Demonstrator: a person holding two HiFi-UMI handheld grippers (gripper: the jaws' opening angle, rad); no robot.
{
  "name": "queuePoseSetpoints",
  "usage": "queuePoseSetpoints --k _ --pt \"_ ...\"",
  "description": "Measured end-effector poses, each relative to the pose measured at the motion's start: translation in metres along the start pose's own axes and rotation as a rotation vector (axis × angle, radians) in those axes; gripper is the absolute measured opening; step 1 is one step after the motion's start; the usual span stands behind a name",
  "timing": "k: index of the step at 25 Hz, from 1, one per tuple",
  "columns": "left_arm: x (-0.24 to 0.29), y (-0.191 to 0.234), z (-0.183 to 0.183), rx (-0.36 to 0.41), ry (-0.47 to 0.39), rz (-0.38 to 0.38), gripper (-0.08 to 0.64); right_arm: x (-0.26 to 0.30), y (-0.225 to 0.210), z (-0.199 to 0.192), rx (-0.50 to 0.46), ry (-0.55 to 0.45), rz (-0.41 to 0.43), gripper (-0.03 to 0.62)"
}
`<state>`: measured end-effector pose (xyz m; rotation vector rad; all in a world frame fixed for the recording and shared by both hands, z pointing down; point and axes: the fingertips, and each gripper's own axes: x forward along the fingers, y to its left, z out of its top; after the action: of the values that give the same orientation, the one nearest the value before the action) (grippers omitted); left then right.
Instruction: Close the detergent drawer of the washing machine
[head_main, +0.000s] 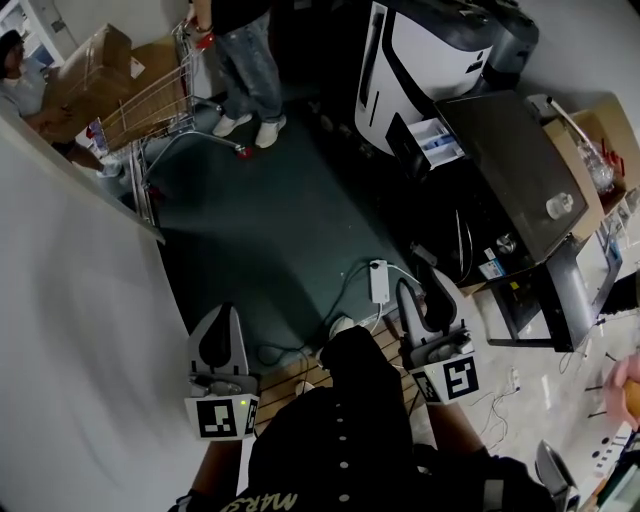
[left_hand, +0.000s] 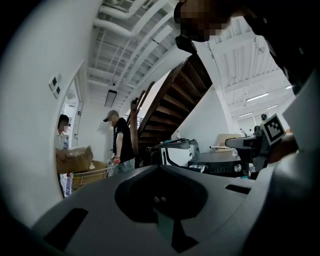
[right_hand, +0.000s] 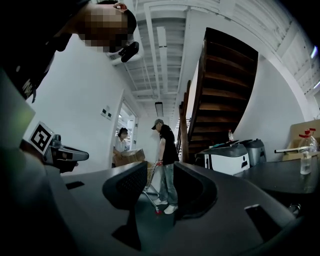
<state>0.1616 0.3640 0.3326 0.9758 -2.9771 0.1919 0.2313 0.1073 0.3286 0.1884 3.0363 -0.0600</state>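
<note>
The detergent drawer (head_main: 437, 140) jutted from the washing machine's (head_main: 510, 170) front top corner, well apart from us. Our left gripper (head_main: 224, 320) sat closed and empty, and our right gripper (head_main: 424, 292) was slightly parted and empty. We judged a square push on the drawer's face best.

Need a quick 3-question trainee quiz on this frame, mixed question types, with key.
1. True or false: the washing machine's detergent drawer stands open.
2. The left gripper is shut. The right gripper is: A) open and empty B) shut on the drawer C) holding a cable.
3. Fill in: the shopping cart carries cardboard ____.
Key: 1 true; 2 A; 3 boxes.
</note>
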Motion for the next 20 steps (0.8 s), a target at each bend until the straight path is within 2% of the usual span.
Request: queuePoseSetpoints --k 8,12,20 --pt "0.082 0.01 0.001 0.009 0.008 0.015 0.015 0.063 -0.054 -0.011 -0.015 0.013 -0.001 0.17" --pt "0.128 0.014 0.025 0.022 -0.008 0.02 0.015 0.101 -0.084 0.009 -0.011 -0.011 -0.009 0.17" --pt "0.201 0.026 0.076 0.027 -0.011 0.06 0.015 0.156 -0.14 0.042 -0.013 0.024 0.004 0.17"
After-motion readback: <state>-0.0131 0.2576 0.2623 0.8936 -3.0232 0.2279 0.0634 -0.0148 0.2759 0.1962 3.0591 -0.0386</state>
